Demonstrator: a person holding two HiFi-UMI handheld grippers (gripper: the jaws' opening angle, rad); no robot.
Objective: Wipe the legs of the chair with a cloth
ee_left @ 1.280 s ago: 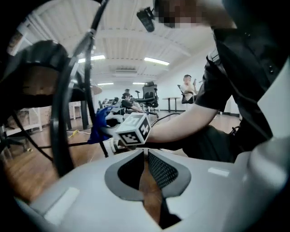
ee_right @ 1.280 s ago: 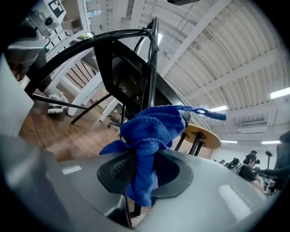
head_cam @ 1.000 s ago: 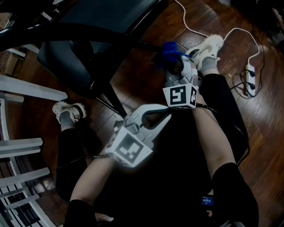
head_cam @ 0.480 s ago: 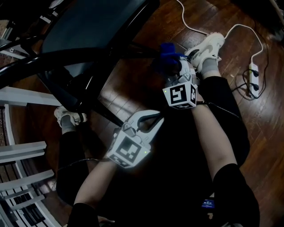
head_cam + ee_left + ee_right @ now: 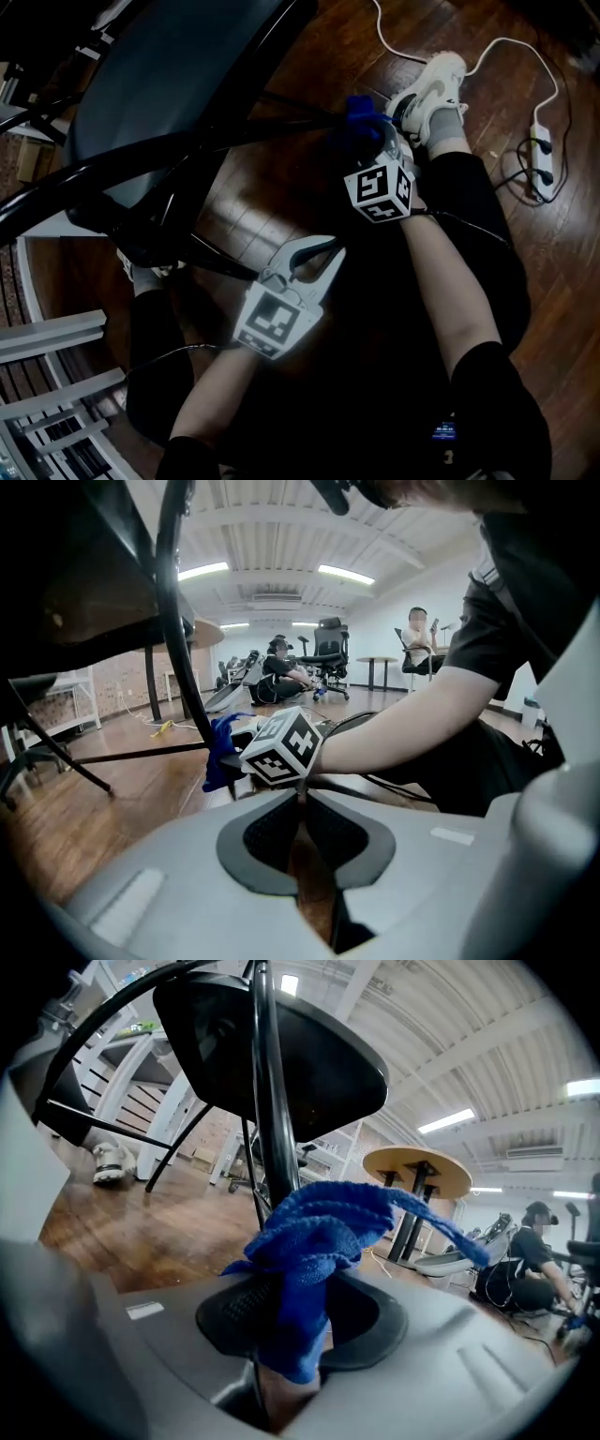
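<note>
The right gripper (image 5: pixel 292 1340) clamps a bunched blue cloth (image 5: pixel 314 1237) at a black chair leg (image 5: pixel 270 1101) above the wooden floor (image 5: pixel 281 187), while the left gripper (image 5: pixel 302 829), jaws nearly together and empty, hangs nearer the person.

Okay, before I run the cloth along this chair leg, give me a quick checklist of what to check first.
1. Blue cloth held in the right gripper: ok, jaws shut on it.
2. Enough cloth ahead of the jaws to wipe with: ok, a bunch sticks out.
3. Cloth touching the chair leg: cannot tell; it sits right in front of the leg.
4. Left gripper empty: ok, jaws together on nothing.
5. Power strip away from the leg: ok, it lies beyond the shoe.
</note>
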